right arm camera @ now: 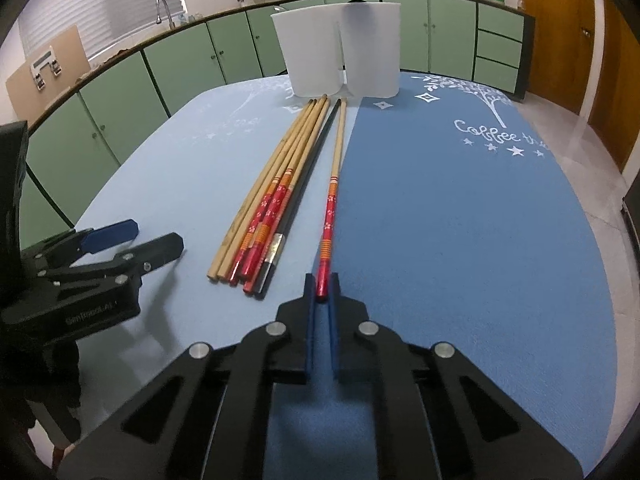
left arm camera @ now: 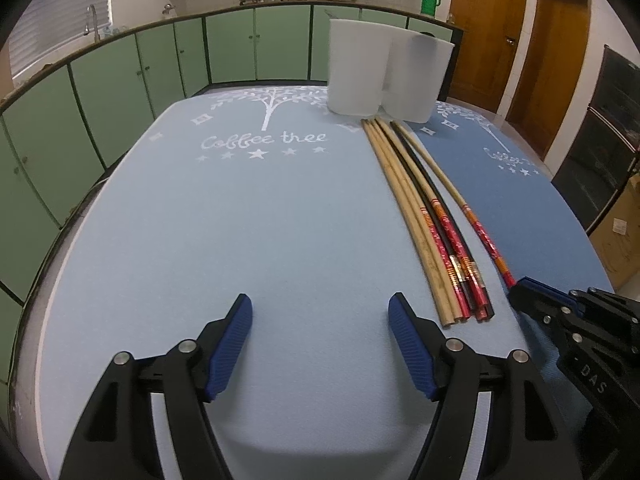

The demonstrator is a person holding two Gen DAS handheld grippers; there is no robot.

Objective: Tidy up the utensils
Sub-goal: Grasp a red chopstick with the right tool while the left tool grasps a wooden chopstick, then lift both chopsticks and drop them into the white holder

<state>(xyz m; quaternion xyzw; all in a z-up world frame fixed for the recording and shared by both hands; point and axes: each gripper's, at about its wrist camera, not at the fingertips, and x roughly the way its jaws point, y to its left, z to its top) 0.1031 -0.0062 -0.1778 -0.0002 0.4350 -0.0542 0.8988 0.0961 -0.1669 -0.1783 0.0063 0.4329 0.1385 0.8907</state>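
Several long chopsticks (right arm camera: 272, 196) lie bunched on the blue mats, tips toward two white holders (right arm camera: 340, 48) at the far edge. One red-handled chopstick (right arm camera: 332, 208) lies apart to the right of the bunch. My right gripper (right arm camera: 322, 286) is shut on its red end. In the left wrist view the bunch (left arm camera: 424, 216) lies right of my left gripper (left arm camera: 320, 312), which stands open over bare light-blue mat with nothing between its fingers. The single chopstick (left arm camera: 472, 216) runs to my right gripper (left arm camera: 520, 286) at the right edge.
The table carries a light-blue mat (left arm camera: 240, 220) and a darker blue mat (right arm camera: 460, 220), both printed with a white tree. Green cabinets (left arm camera: 160, 64) and a counter with pots ring the room. Wooden doors (left arm camera: 488, 32) stand at the right.
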